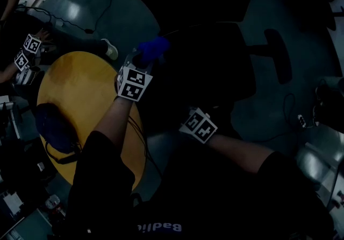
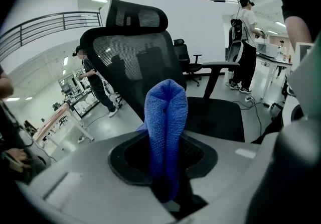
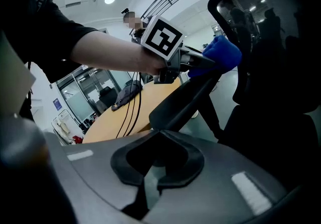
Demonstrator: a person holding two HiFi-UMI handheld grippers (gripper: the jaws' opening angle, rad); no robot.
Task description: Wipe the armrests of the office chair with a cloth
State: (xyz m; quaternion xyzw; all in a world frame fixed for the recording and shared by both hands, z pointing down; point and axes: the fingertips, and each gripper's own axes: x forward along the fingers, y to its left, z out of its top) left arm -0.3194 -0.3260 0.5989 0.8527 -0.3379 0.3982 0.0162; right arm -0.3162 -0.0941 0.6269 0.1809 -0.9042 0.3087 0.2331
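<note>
1. Jaws of the left gripper are closed on a folded blue cloth, which stands up out of them. The right gripper has its jaws together with nothing between them.
2. Just past the right jaws begins the near armrest. Its long axis runs away from them and upward, toward the cloth, which seems to rest on the far end of it. I judge that the wipe must go along this line, and the left gripper is the one already in place for it.
3. Beyond the cloth, the left gripper view shows the back of the chair and the other armrest, well apart across the seat.
4. Beside the chair stands a round yellow desk.
5. Head view is very dark: the seat can hardly be made out there, nor whether the cloth really touches the near armrest. The tips of the left jaws are covered by the cloth.
</note>
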